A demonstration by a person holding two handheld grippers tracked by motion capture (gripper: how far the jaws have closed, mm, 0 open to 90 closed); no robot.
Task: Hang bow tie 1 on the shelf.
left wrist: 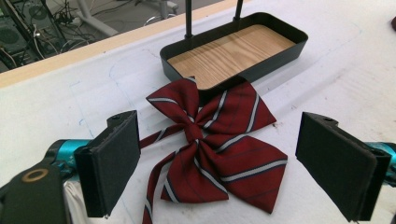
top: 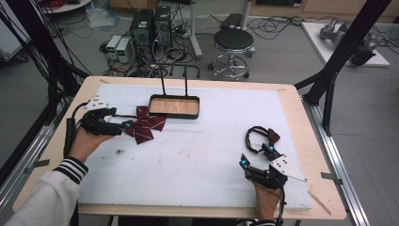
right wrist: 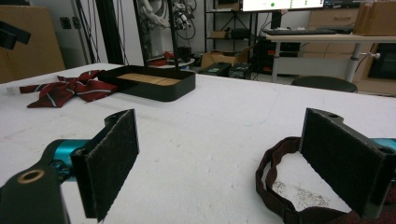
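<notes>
Two grippers, both with jaws spread wide: right gripper point(top: 256, 157) at five o'clock beside a dark strap loop point(top: 256, 139); left gripper point(top: 123, 123) at nine o'clock touching the striped red bow tie point(top: 146, 125), which lies against the wood-bottomed tray point(top: 196, 114) at twelve

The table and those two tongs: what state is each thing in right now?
Left tongs: open, jaws either side of the striped bow tie.
Striped bow tie: lying flat, one wing against the tray.
Tray: empty, upright.
Right tongs: open, holding nothing.
Dark strap bow tie: lying loose, strap looped.
</notes>
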